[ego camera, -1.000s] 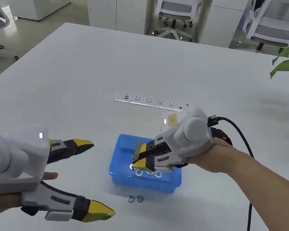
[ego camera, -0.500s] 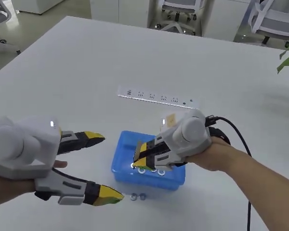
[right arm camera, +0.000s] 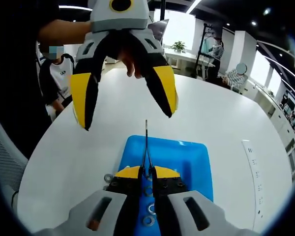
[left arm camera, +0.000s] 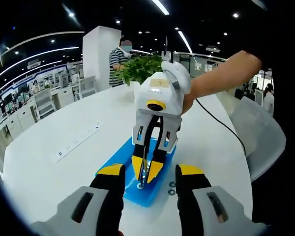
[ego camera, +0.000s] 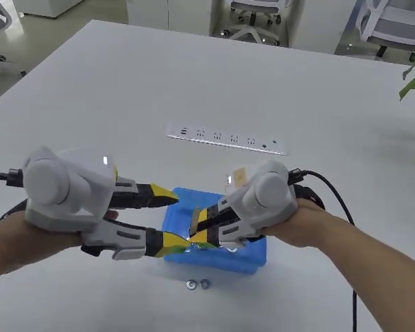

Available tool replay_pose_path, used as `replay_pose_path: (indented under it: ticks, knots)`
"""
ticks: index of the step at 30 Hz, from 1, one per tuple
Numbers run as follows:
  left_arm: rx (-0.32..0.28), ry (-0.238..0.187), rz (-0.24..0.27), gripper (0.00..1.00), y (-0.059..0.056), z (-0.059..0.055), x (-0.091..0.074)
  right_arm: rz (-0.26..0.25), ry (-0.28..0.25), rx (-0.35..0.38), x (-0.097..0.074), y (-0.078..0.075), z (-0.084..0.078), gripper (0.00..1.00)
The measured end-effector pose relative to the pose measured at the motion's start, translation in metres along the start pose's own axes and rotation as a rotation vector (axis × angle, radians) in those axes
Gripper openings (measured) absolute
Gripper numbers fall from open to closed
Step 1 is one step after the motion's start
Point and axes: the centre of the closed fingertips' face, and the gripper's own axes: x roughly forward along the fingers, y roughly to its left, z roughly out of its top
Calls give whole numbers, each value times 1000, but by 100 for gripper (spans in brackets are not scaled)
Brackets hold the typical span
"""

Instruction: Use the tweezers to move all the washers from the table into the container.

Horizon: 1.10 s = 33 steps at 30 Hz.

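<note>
Two washers (ego camera: 196, 284) lie on the counter (ego camera: 311, 104) just beside the container (ego camera: 254, 257), at its near wall. For the pick, the tweezers (ego camera: 191, 234) should come down steep and pinch one rim. Right gripper (ego camera: 205, 230) clenched on tweezers, angled down over the container; left gripper (ego camera: 177, 220) level, jaws spread, facing it — best kept clear

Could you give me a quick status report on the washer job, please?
Left gripper open, close ahead of the tweezers. Right gripper shut on them, over blue container. Two washers on table outside it.
</note>
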Motion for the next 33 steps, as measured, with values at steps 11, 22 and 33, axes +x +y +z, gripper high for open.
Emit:
replay_pose_path:
  ticks: [11,22,33]
  knots:
    - [41,24,-21,21,7,-4,15,20,2,-7,6,1,-2,9]
    - [69,30,-35,7,12,-6,23,25,1,-17,7,0,-2,10]
    - [94,31,-56,6,8,-4,24,22,8,-16,6,1,-2,11]
